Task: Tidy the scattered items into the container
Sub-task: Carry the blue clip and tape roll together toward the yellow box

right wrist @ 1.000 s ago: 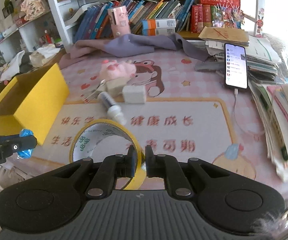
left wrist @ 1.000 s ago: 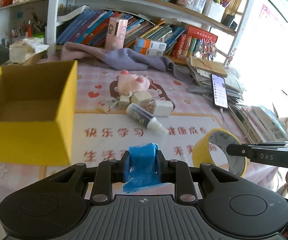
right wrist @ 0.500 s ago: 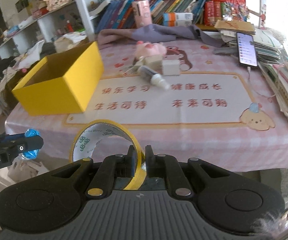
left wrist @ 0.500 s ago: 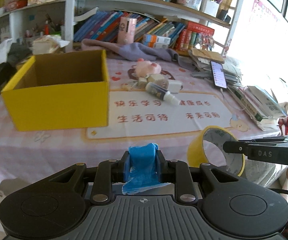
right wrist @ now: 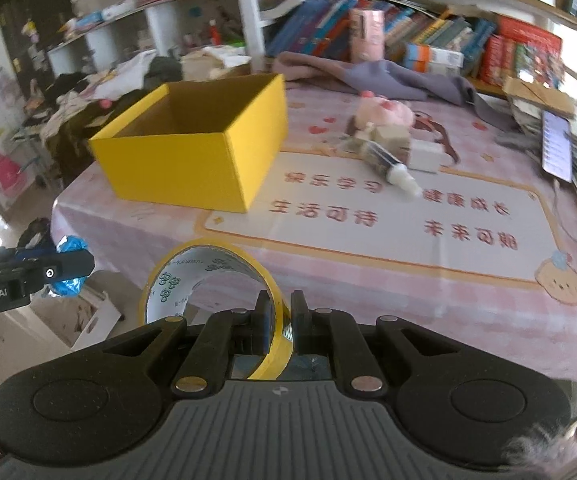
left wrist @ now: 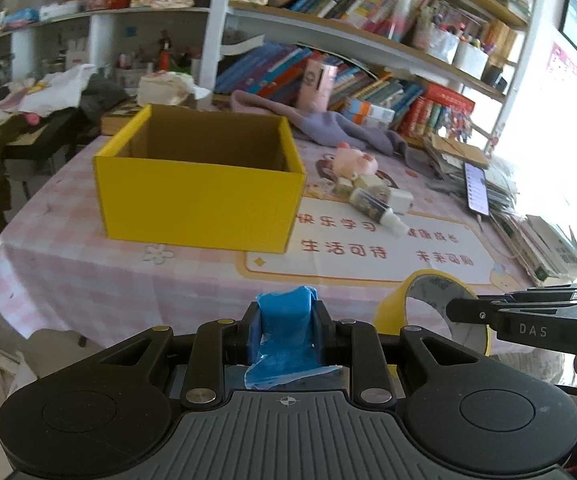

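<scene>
- The left gripper [left wrist: 286,326] pinches a blue packet [left wrist: 284,320], at 6 o'clock in its view, off the table's near edge.
- The right gripper [right wrist: 279,322] clamps the wall of a yellow tape roll [right wrist: 208,276], at 6 o'clock in its own view, beyond the table's edge too.
- The yellow box [left wrist: 200,196] stands open on the pink tablecloth [left wrist: 88,272], at 11 o'clock from the left gripper.
- A tube [left wrist: 372,210], a pink plush [left wrist: 354,158] and small blocks [left wrist: 368,184] lie together at the box's 3 o'clock.

White bookshelves [left wrist: 328,32] (crammed with books) fill the upper frame behind the pink-clothed table [left wrist: 88,280]; daylight floods the right edge.
</scene>
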